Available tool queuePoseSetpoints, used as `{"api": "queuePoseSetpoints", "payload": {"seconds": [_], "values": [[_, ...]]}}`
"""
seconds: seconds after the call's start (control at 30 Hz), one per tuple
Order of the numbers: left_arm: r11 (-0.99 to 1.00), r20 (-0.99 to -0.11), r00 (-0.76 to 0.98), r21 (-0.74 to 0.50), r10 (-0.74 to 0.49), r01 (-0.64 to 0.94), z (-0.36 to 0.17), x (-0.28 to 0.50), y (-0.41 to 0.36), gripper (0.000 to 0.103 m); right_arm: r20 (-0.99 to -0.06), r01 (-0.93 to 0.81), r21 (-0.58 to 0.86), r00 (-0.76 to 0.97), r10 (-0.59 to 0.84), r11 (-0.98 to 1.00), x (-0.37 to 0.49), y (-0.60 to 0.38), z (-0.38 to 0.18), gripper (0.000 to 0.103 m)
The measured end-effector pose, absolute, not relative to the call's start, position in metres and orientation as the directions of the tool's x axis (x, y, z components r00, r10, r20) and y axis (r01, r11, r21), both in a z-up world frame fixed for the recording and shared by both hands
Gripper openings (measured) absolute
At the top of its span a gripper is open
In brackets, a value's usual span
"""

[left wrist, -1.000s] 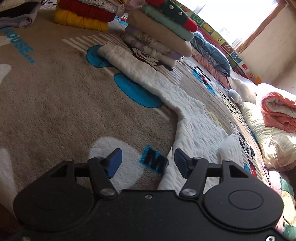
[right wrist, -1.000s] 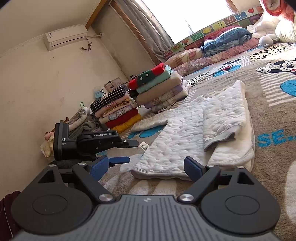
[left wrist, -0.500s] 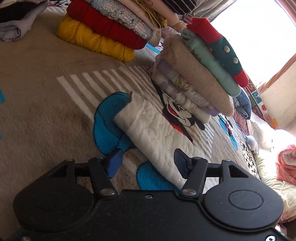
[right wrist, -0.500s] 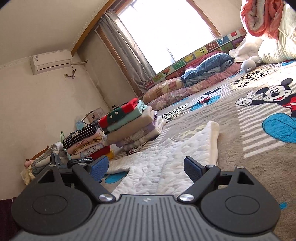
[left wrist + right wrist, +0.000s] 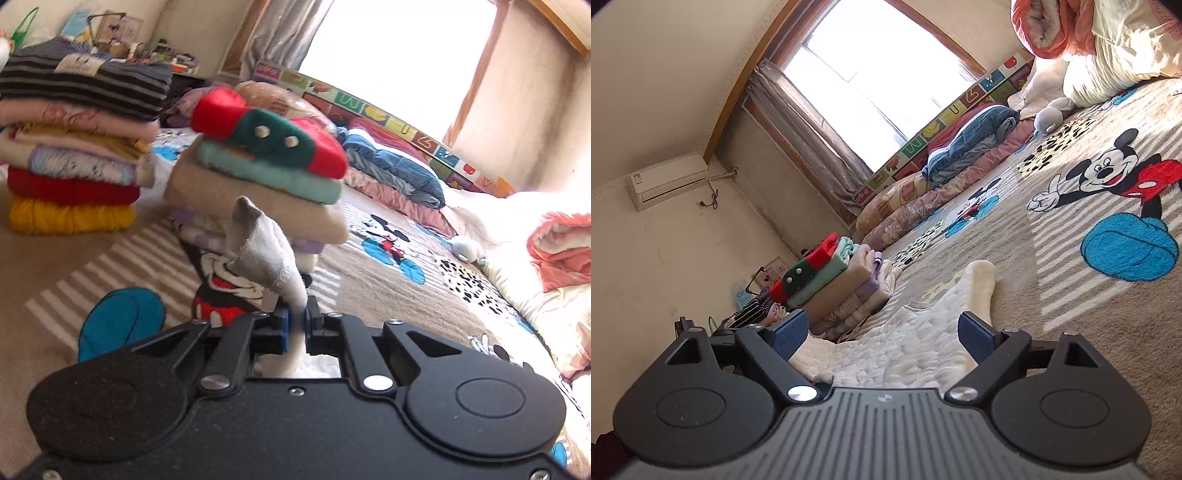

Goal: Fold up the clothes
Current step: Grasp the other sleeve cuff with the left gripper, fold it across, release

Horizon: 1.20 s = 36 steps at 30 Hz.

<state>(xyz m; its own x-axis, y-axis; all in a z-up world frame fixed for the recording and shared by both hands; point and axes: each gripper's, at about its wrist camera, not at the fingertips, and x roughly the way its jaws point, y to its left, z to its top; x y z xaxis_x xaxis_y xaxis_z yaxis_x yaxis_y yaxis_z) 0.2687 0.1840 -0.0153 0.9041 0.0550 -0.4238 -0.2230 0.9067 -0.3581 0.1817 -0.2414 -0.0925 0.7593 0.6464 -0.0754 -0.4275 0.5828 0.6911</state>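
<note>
Since the earlier frame, the left tongs (image 5: 295,325) have been closed on a sleeve, apparently, of the white quilted cotton garment (image 5: 905,343), raised before the folded clothes stack (image 5: 258,177); the right tongs (image 5: 882,334) are held wide over it.

Cartoon-mouse blanket (image 5: 1071,295) — white quilted garment (image 5: 916,347) lying ahead of right gripper (image 5: 882,334); 2 folded stacks (image 5: 258,173) beyond, bedding far side.

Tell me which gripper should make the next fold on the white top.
Left. The left gripper is already shut on the white top; the right gripper is open, holding nothing.
</note>
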Motion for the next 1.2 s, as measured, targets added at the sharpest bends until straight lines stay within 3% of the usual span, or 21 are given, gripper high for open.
{"api": "queuePoseSetpoints", "payload": {"seconds": [0.2,0.4,0.87,1.0,1.2], "values": [[0.97,-0.398,0.917,-0.221,0.002,-0.098,0.019,0.283,0.114,0.005,-0.035,-0.423,0.727,0.764,0.644,0.541,0.196,-0.247,-0.094,0.088],[0.998,-0.397,0.917,-0.068,-0.029,0.002,0.019,0.296,0.043,0.005,0.014,-0.417,0.78,0.757,0.653,0.467,0.219,-0.259,-0.099,0.088],[0.953,-0.499,0.865,0.233,-0.055,0.195,-0.044,0.336,-0.095,0.005,0.079,-0.309,0.929,0.704,0.706,0.204,0.313,-0.29,-0.138,0.095],[0.93,-0.532,0.845,0.284,-0.05,0.234,-0.064,0.34,-0.121,0.005,0.103,-0.228,0.969,0.715,0.692,0.091,0.329,-0.301,-0.161,0.096],[0.93,-0.575,0.816,0.264,-0.061,0.255,-0.08,0.346,-0.132,0.006,0.095,-0.174,0.984,0.71,0.698,0.043,0.344,-0.299,-0.176,0.097]]}}
